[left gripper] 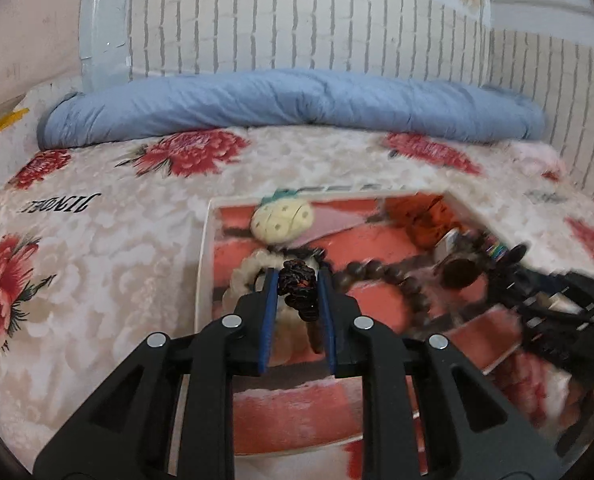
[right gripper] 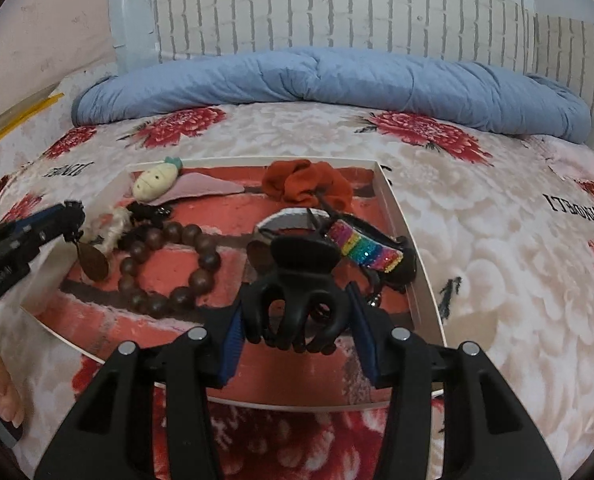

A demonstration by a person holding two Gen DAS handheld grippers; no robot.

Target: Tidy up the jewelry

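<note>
**A:** What's the setting on my left wrist feed?

**B:** I see a bed with a cream blanket printed with red flowers, a rolled blue quilt along the brick-pattern wall. A shallow white-rimmed tray with a red brick-print floor lies on the blanket. My left gripper is nearly closed, its blue pads pinching a dark knotted cord with a brown pendant hanging below it, over the tray's left part. Under it lies a cream bead bracelet; a dark wooden bead bracelet sits just right, and a cream pineapple plush clip lies farther back. The picture is blurred to the right.

**A:** And the right wrist feed?

**B:** Same bed. My right gripper is part-closed around a black plastic claw hair clip, held over the tray's near edge. Behind it lie a rainbow glitter hair clip and an orange fabric scrunchie. The left gripper enters at left, the teardrop brown pendant dangling beside the wooden beads.
</note>
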